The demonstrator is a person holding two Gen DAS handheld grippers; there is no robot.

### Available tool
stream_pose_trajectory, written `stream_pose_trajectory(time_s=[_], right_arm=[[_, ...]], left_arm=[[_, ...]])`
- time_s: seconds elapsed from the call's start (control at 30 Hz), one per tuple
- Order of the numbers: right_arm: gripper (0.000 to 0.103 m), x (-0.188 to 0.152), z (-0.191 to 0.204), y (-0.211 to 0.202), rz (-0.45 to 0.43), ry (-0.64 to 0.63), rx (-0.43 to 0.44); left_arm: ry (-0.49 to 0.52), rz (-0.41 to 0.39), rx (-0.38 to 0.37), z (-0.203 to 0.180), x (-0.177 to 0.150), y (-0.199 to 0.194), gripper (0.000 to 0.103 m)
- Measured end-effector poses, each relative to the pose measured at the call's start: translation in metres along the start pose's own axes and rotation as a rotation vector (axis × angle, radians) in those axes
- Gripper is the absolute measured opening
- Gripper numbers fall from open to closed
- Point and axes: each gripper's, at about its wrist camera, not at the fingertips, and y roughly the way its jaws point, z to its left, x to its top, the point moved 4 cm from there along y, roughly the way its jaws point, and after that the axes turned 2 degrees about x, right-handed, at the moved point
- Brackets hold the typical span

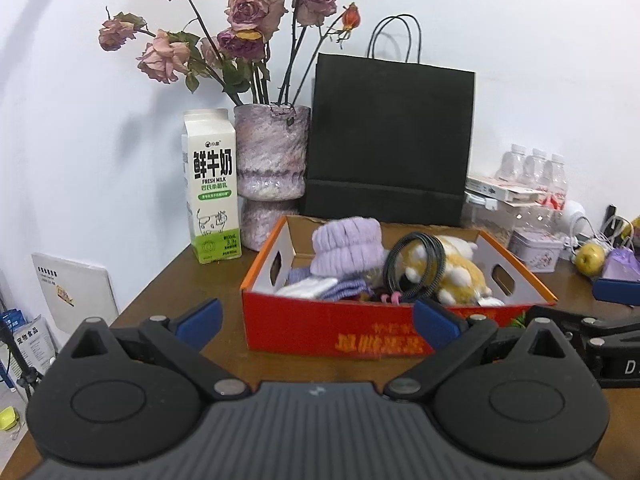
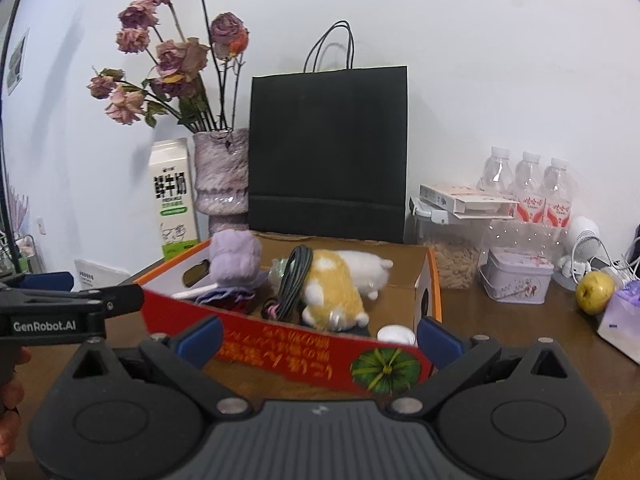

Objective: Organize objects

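A red and orange cardboard box (image 1: 320,330) (image 2: 280,350) sits on the brown table. It holds a purple knit roll (image 1: 347,246) (image 2: 235,258), a coiled black cable (image 1: 416,270) (image 2: 295,280), an orange and white plush toy (image 1: 460,272) (image 2: 334,292), folded cloths (image 1: 320,288) and a white lid (image 2: 396,335). My left gripper (image 1: 318,318) is open and empty just in front of the box. My right gripper (image 2: 320,334) is open and empty at the box's near wall. Each gripper shows at the edge of the other view.
Behind the box stand a milk carton (image 1: 212,188) (image 2: 173,200), a vase of dried roses (image 1: 272,152) (image 2: 222,172) and a black paper bag (image 1: 390,136) (image 2: 328,152). To the right are water bottles (image 2: 528,188), a clear container (image 2: 452,256), a tin (image 2: 518,278) and a yellow-green apple (image 2: 595,286).
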Motion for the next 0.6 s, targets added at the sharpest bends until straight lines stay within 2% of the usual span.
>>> stream_pose_trajectory(time_s=[0.6], right_arm=[[0.103, -0.040, 0.029, -0.103, 0.027, 0.025, -0.002]], left_arm=[[0.010, 0.064, 0.012, 0.011, -0.042, -0.111, 0.103]])
